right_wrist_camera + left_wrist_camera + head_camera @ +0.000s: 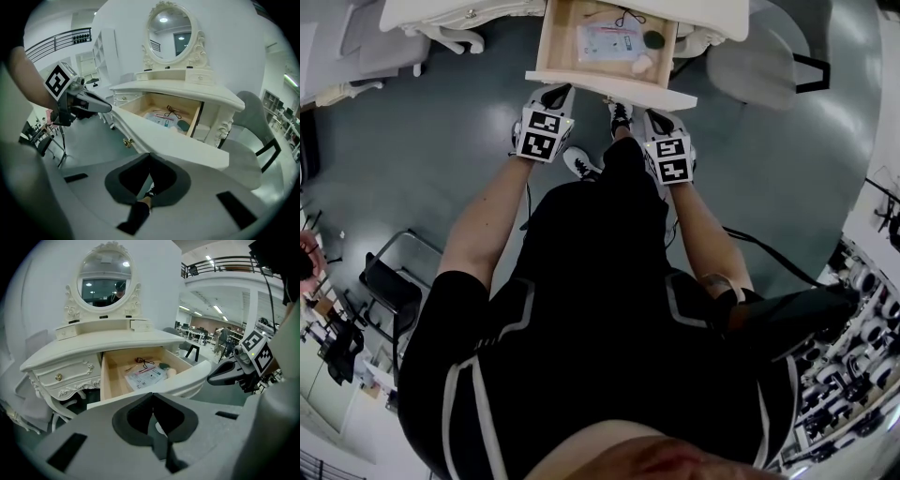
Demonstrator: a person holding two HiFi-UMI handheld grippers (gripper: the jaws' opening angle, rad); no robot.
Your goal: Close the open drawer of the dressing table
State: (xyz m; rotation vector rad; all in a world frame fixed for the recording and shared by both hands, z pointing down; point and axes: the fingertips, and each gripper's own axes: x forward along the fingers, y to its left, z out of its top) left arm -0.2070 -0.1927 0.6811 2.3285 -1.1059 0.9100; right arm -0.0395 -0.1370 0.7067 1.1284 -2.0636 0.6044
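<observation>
The pale wooden drawer with a cream-white front panel stands pulled out of the cream carved dressing table, towards the person. The panel's long axis runs left to right, just beyond both grippers. The left gripper and the right gripper, each with jaws together on nothing, point at it. The left seems slightly nearer. Closing it should take a straight push away from the person.

Worktop: cream paint, smooth, satin sheen. Drawer interior: bare pale wood, matt. Knob: brass-coloured metal, shiny. Mirror: glossy glass. Packet at drawer centre: printed, paper-like. Floor: smooth grey, faint sheen.
</observation>
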